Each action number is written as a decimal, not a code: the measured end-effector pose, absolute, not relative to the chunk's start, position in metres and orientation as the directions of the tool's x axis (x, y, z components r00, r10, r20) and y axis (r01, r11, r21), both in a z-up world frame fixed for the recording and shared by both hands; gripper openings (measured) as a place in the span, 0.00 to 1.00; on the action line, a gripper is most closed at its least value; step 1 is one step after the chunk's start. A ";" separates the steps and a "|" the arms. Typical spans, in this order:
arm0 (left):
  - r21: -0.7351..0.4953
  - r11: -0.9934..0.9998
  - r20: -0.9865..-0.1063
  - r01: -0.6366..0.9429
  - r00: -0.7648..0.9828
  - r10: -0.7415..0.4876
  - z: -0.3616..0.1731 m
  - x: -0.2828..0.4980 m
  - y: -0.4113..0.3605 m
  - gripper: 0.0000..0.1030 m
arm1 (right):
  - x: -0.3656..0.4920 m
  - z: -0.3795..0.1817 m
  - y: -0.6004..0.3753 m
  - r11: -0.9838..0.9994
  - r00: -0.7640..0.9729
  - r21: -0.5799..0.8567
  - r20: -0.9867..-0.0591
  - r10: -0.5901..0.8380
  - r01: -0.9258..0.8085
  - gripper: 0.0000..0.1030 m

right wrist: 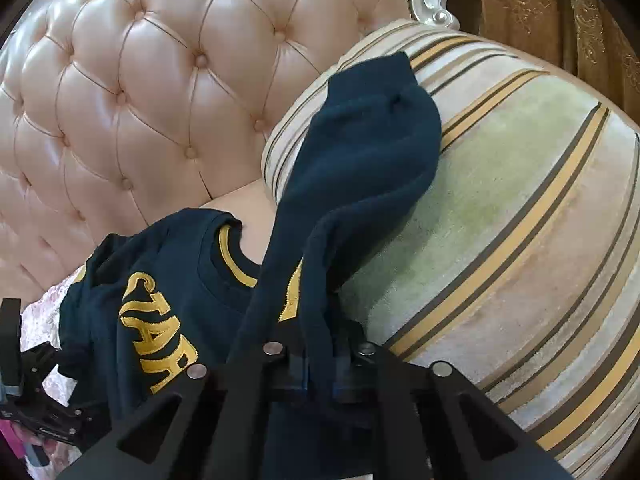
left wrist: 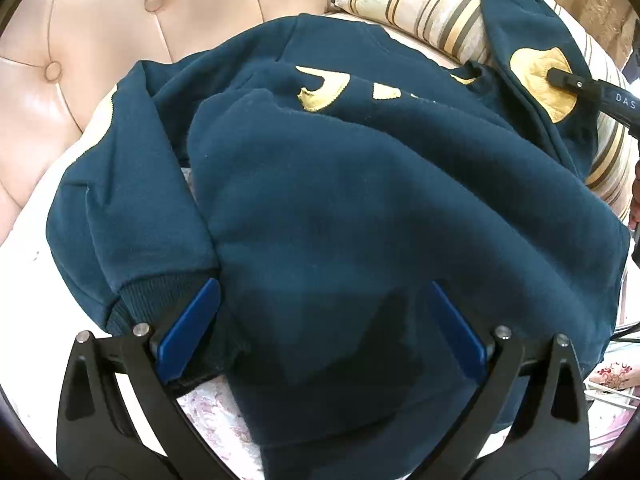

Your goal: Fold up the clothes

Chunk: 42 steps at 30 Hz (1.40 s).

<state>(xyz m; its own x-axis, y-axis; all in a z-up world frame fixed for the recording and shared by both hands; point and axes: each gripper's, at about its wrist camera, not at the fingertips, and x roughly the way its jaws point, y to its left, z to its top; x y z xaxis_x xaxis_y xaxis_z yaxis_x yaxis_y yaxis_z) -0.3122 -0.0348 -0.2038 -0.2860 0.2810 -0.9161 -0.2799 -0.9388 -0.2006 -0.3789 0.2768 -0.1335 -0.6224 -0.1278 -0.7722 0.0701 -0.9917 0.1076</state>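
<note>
Sweatshirt sleeve [right wrist: 360,168] pinched inside right hand-held gripper [right wrist: 320,372]

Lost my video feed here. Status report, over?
Left gripper open, fingers straddling sweatshirt body. Right gripper shut on sleeve, which drapes onto striped pillow. Nothing else blocking.

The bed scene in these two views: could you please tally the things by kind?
Navy sweatshirt: 1
Striped pillow: 1
Tufted headboard: 1
Grippers: 2, left gripper open over the sweatshirt, right gripper shut on its sleeve
Total: 5
</note>
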 end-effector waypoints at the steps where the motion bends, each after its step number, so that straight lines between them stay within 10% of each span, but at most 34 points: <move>1: -0.205 -0.939 -0.916 -0.277 -0.284 0.284 -0.203 -0.312 -0.036 1.00 | -0.373 -0.130 0.276 -0.989 -0.645 0.119 -0.750 -0.146 0.085 0.05; 12: -0.303 -0.937 -0.898 -0.171 -0.277 0.341 -0.175 -0.296 -0.058 1.00 | -0.262 -0.032 0.268 -0.870 -0.760 0.331 -0.432 -0.485 0.366 0.04; 23: -0.323 -0.916 -0.869 -0.238 -0.308 0.386 -0.098 -0.185 -0.075 1.00 | -0.109 0.005 0.284 -0.783 -0.812 0.493 -0.227 -0.537 0.380 0.04; 38: 0.037 -0.917 -0.925 -0.396 -0.362 0.119 -0.077 -0.191 0.036 1.00 | 0.001 -0.149 0.350 -0.736 -0.769 0.666 -0.404 -0.495 0.123 0.05; 42: -0.050 -0.878 -0.945 -0.475 -0.264 0.196 -0.095 -0.239 0.074 1.00 | 0.000 -0.152 0.349 -0.743 -0.763 0.652 -0.400 -0.507 0.152 0.05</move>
